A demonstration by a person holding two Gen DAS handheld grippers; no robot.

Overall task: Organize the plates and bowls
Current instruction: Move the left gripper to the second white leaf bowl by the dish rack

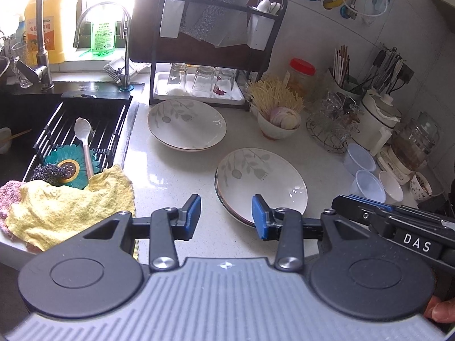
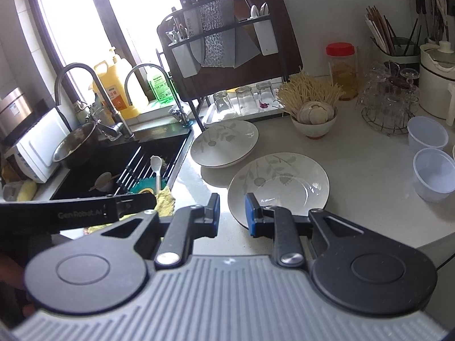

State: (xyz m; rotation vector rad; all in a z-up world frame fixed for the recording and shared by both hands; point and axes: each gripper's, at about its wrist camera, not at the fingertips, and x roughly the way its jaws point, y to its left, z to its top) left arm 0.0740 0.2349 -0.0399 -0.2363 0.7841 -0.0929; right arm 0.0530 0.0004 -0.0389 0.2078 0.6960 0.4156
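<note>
Two white plates with a grey leaf print lie on the pale counter. The near plate seems to rest on another plate; the far plate lies in front of the dish rack. A white bowl holding garlic and noodles stands to the right behind them. My left gripper is open and empty, at the near plate's front left edge. My right gripper is open and empty, just left of the near plate's front rim; it also shows from the side in the left wrist view.
A dark dish rack holds upturned glasses on a tray. The sink with a spoon and yellow cloth is at left. Clear plastic cups, a wire glass stand and a red-lidded jar stand at right.
</note>
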